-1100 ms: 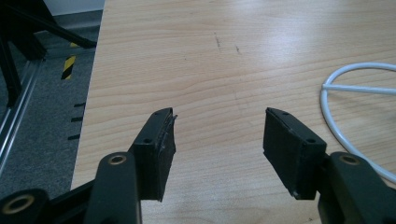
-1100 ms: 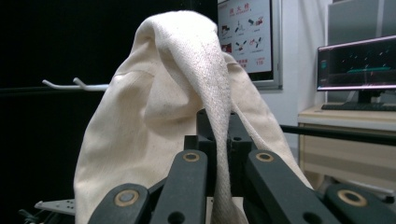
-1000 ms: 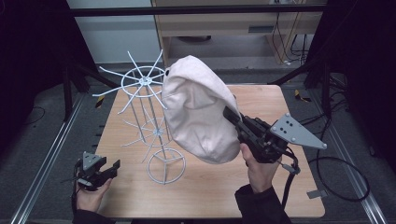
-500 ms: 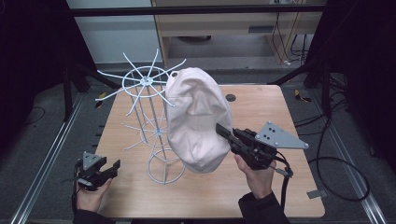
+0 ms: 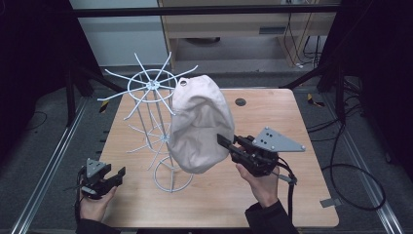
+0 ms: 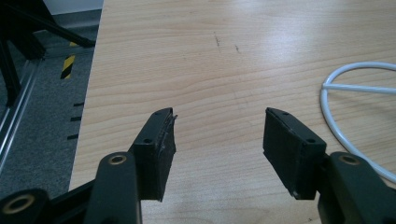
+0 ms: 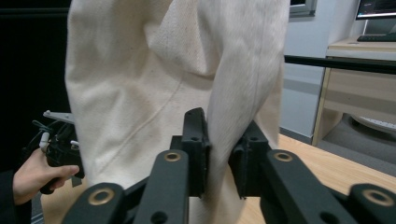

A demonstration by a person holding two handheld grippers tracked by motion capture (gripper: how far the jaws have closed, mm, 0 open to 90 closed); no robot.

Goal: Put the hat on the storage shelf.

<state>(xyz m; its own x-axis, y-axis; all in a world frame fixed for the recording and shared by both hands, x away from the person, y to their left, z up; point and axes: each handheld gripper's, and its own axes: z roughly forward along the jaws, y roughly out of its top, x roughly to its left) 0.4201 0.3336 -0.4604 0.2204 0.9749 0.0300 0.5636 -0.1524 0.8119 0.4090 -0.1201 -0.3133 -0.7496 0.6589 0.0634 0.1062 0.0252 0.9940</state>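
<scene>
I've got the right gripper (image 5: 225, 142) at centre-right of the high view, fingers pinching a fold of the cream fabric cap (image 5: 199, 124) near its lower edge; in the right gripper view the cloth (image 7: 177, 79) sits clamped between both pads. Cap hangs upright at frame centre, up off the wooden desk (image 5: 302, 190), just beside the white wire hat stand (image 5: 152, 97); can't tell if they touch. Left gripper (image 5: 114, 175) sits low at bottom left w/ fingers spread wide, nothing between them, above bare desk near the stand's base ring (image 6: 336, 93).
</scene>
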